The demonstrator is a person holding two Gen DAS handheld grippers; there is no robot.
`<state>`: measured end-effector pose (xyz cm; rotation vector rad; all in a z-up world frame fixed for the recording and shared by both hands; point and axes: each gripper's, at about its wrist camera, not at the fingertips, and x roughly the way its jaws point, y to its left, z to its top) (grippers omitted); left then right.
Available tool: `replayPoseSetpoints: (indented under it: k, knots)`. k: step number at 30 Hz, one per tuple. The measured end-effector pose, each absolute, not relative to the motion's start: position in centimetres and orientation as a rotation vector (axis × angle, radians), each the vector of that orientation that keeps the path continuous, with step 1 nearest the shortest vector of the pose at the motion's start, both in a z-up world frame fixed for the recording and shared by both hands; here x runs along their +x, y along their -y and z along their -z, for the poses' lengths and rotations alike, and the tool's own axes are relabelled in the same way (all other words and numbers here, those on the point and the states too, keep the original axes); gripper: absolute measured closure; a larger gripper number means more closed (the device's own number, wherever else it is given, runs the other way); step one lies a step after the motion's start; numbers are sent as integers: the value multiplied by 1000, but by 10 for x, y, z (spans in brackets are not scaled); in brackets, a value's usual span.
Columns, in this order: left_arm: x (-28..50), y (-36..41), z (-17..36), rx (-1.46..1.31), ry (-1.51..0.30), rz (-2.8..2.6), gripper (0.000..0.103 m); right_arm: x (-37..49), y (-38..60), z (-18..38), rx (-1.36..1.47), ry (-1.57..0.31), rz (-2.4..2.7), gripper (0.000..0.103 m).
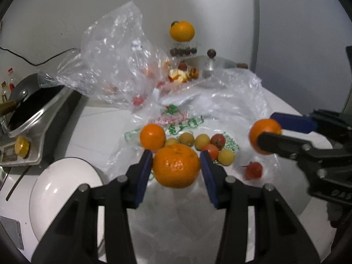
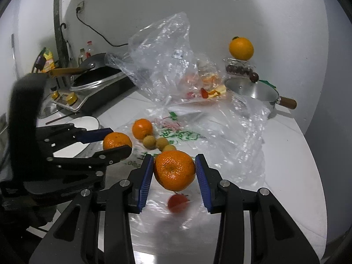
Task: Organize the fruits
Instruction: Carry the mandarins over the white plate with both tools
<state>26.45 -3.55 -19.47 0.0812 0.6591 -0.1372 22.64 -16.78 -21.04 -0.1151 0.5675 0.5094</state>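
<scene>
My left gripper point(image 1: 176, 166) is shut on a large orange point(image 1: 176, 166), held above a plastic bag point(image 1: 184, 123) on the counter. It shows in the right wrist view point(image 2: 114, 142) at the left, holding its orange point(image 2: 117, 140). My right gripper point(image 2: 174, 170) is shut on another orange point(image 2: 174, 170); in the left wrist view it point(image 1: 267, 137) holds that orange point(image 1: 263, 132) at the right. A third orange point(image 1: 152, 136), small yellow fruits point(image 1: 186, 139) and red tomatoes point(image 1: 218, 141) lie on the bag. One tomato point(image 2: 177, 202) lies below my right gripper.
A white bowl point(image 1: 63, 189) sits at the left beside my left gripper. A stove with a black pan point(image 1: 33, 110) stands further left. A crumpled clear bag point(image 1: 118, 61) with fruit scraps, a lidded metal pot point(image 2: 253, 90) and an orange on a glass point(image 1: 182, 30) stand at the back.
</scene>
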Motion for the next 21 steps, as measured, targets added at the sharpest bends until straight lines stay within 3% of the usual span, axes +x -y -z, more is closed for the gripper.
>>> replayPoseSetpoints:
  k: [21]
  knots:
    - [218, -59, 174, 0, -575, 96, 57, 221, 76, 200, -180, -585, -538, 62]
